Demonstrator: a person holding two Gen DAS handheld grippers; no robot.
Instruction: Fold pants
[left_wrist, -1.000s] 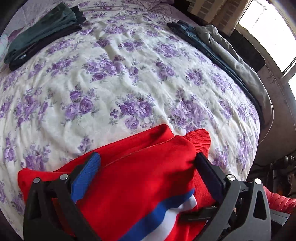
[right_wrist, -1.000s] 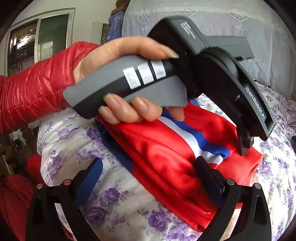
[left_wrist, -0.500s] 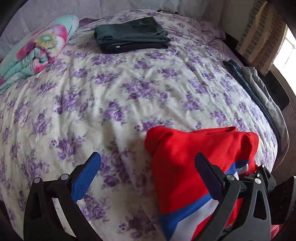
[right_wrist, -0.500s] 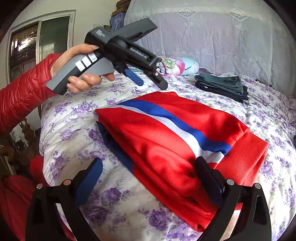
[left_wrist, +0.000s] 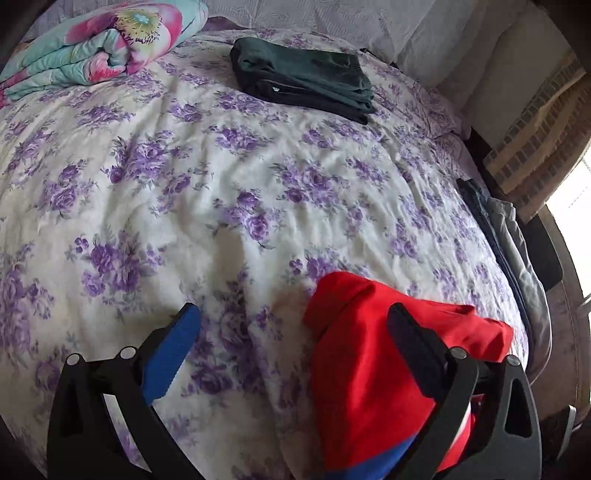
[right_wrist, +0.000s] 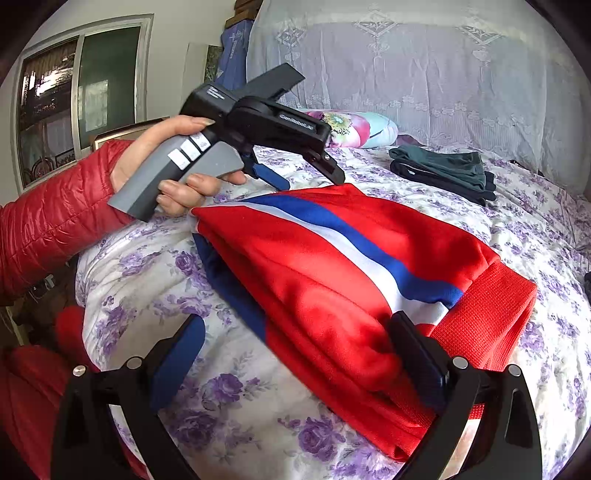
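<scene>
Both grippers, left (left_wrist: 291, 328) and right (right_wrist: 295, 339), gape unclenched; red pants (right_wrist: 332, 280) soft, slippery — take ribbed waistband edge.

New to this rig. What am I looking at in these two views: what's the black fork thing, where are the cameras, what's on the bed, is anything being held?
No robot: a person holds a trigger-handled two-finger gripper in each hand, with a fisheye camera looking along the fingers. The left gripper fills its own view's bottom; the right gripper does likewise and also sees the left hand. Both are open, holding nothing. On the floral bedspread lie folded red pants, a dark folded stack and a rolled floral quilt.
</scene>
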